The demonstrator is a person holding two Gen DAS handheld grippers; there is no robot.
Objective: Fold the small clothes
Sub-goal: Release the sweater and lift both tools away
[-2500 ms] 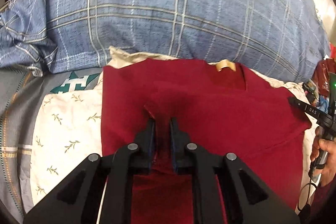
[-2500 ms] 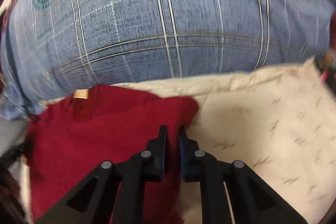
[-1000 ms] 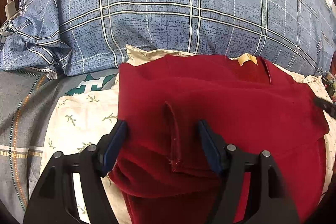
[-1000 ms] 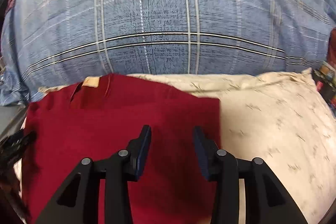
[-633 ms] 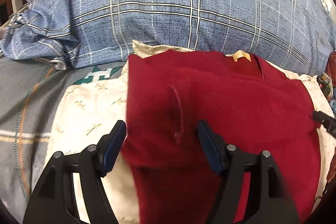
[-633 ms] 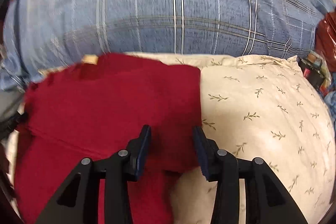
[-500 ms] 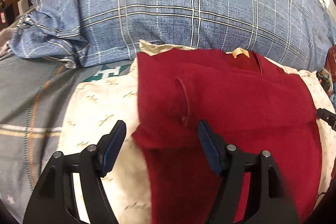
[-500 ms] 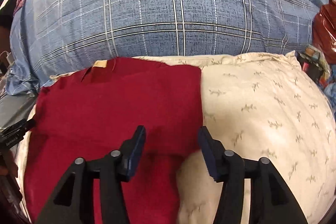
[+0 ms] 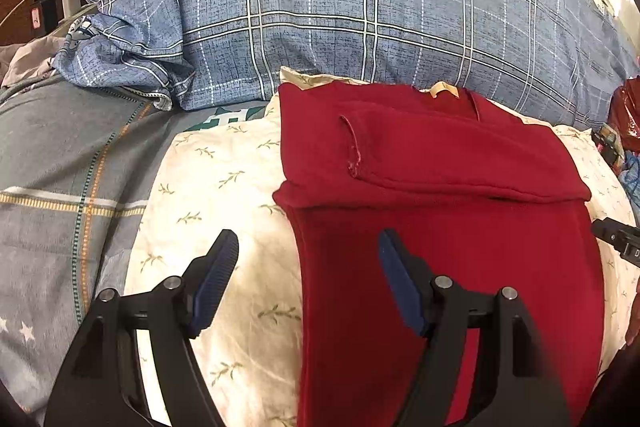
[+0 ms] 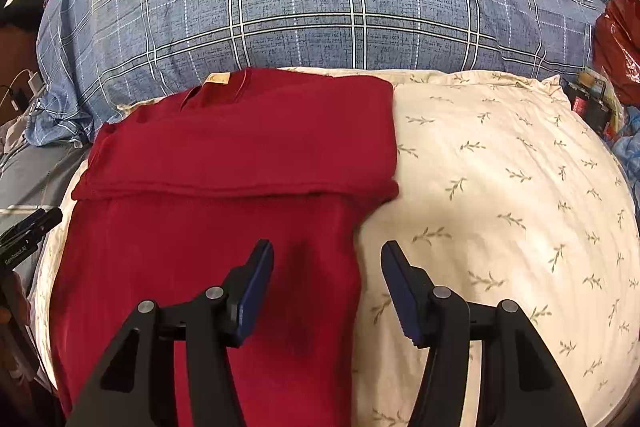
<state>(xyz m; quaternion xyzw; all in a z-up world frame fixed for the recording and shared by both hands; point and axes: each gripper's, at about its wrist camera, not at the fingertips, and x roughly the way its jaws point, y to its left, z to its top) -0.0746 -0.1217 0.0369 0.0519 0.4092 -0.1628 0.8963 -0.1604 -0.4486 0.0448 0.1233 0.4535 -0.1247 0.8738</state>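
Observation:
A dark red garment (image 9: 440,227) lies flat on a cream leaf-print pillow (image 9: 224,195), its sleeves folded in across the upper part and a tan neck label (image 9: 442,89) at the far end. My left gripper (image 9: 308,251) is open and empty above the garment's left edge. In the right wrist view the garment (image 10: 224,195) fills the left half, and my right gripper (image 10: 328,259) is open and empty above its right edge. The pillow (image 10: 500,195) shows bare on the right.
A large blue plaid pillow (image 9: 360,7) rises behind the garment. A grey blanket (image 9: 60,167) lies to the left, with a charger and cables (image 9: 60,3) beyond. Red and coloured packets (image 10: 616,47) sit at the far right. The other gripper's tip (image 9: 616,239) shows at the right edge.
Both grippers opened, let go of the folded-in sleeves and drew back toward me. The sleeves now lie flat across the garment's upper part.

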